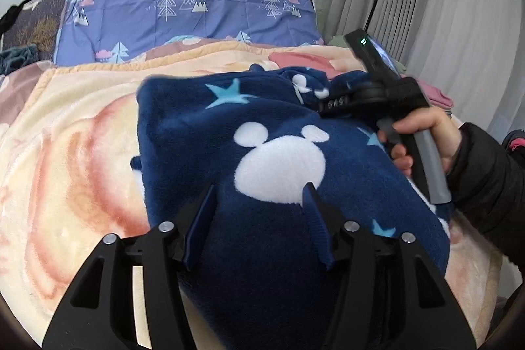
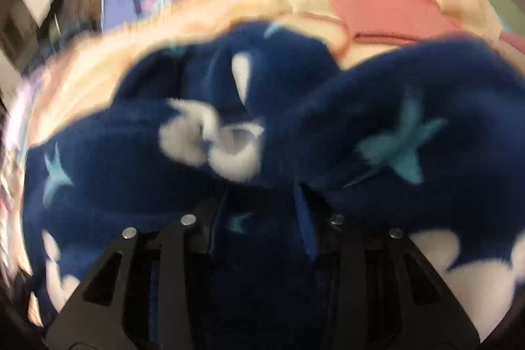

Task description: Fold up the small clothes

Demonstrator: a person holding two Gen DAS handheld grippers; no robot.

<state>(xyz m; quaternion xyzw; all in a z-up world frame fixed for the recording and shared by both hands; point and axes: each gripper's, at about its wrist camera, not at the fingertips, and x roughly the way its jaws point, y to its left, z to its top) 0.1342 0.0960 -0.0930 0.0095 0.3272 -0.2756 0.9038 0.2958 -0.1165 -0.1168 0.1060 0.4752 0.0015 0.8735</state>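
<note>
left wrist view shows the navy fleece garment (image 1: 229, 133), printed with white mouse heads and pale blue stars, lying on the peach blanket (image 1: 65, 153) of the bed, with a purple tree-print pillow (image 1: 183, 9) up at 12 o'clock. the left gripper (image 1: 261, 195) has its fingers spread wide, the near bulge of fleece swelling up between them, not pinched. at 3 o'clock the right hand (image 1: 423, 136) holds the right gripper (image 1: 331, 105), whose tip is buried in the bunched far end of the garment. right wrist view is smeared by motion; there the fingers (image 2: 303, 218) stand a little apart with navy fleece filling the gap, so i cannot tell whether they pinch it or merely push into it. a pink cloth (image 2: 387, 5) lies beyond at 1 o'clock. the step in hand looks like gathering the far end to bring it over the body, and the fold seems barely begun. next, the left fingers probably need to close on or pin the near fleece.
</note>
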